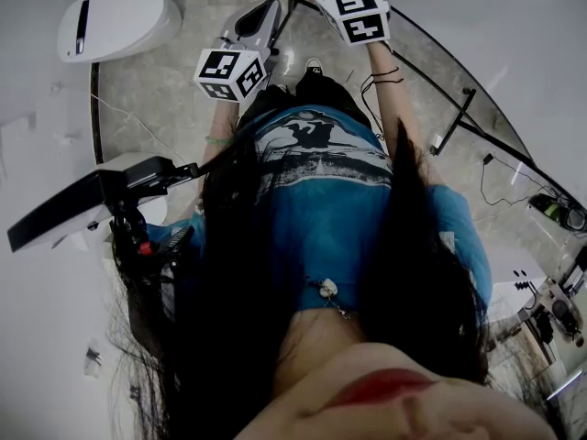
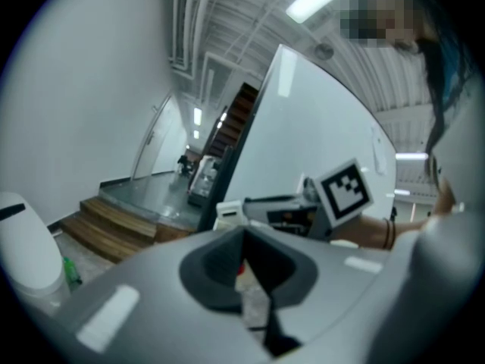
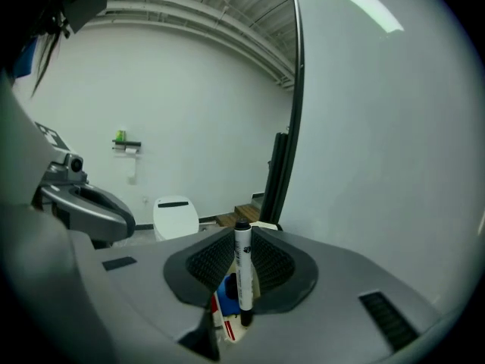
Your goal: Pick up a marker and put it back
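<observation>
A white marker (image 3: 243, 275) with a black cap stands upright between the dark ribbed pads (image 3: 276, 268) of my right gripper (image 3: 242, 243), which is shut on it. Below the jaws lie a blue object (image 3: 227, 288) and a red-and-white one, mostly hidden. My left gripper (image 2: 244, 243) has its pads together with nothing held. It looks across at the right gripper's marker cube (image 2: 345, 189). In the head view a person in a blue shirt holds both grippers out ahead, left cube (image 1: 229, 71) and right cube (image 1: 358, 12); the jaws are not visible there.
A large white board (image 3: 379, 165) with a black frame (image 3: 295, 112) stands close on the right. A white lidded bin (image 1: 115, 18) sits on the stone floor by the wall. Wooden steps (image 2: 114, 230) rise beyond. A grey device (image 1: 92, 200) on a stand is at the person's left.
</observation>
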Tool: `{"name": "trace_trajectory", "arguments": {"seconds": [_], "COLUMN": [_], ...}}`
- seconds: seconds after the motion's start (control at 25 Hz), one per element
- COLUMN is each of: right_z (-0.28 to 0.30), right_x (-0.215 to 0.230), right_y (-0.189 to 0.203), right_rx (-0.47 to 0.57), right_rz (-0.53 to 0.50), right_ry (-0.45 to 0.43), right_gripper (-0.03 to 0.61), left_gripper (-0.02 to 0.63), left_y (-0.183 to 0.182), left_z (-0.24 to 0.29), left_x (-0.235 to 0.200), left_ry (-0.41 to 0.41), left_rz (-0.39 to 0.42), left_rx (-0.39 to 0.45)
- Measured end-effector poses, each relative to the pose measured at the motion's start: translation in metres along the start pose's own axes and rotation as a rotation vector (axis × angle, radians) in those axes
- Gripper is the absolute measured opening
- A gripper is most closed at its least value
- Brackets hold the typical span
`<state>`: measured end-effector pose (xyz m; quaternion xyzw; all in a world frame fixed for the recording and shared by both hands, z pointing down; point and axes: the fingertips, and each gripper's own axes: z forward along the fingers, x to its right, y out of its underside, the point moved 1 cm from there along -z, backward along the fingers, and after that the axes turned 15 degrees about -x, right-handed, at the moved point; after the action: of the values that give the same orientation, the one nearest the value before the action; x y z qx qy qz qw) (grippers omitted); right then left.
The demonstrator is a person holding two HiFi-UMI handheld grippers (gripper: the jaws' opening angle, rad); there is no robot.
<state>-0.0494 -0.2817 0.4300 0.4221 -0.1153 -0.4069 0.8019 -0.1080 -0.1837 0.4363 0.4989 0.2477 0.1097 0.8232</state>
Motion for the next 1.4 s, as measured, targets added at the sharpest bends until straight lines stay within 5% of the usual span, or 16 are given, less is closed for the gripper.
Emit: {"name": "trace_trajectory", "arguments": {"seconds": [0.8, 1.4], "right_z": [0.056, -0.001], "right_x": [-0.024, -0.004], "right_y": [0.025, 0.025], "right_rx": [-0.216, 0.0], "right_rz": [-0.149, 0.189], "right_ry": [-0.009, -0.066], "right_gripper": [0.075, 0.074], "left_gripper": [0.0, 0.0], "left_y": [0.001, 0.003], "left_z": [-0.004, -0.003], "left_x": [-0.011, -0.008], "left_ry": [-0.04, -0.025], "left_rz": [-0.03, -0.022], "left_rx": [0.011, 0.002]}}
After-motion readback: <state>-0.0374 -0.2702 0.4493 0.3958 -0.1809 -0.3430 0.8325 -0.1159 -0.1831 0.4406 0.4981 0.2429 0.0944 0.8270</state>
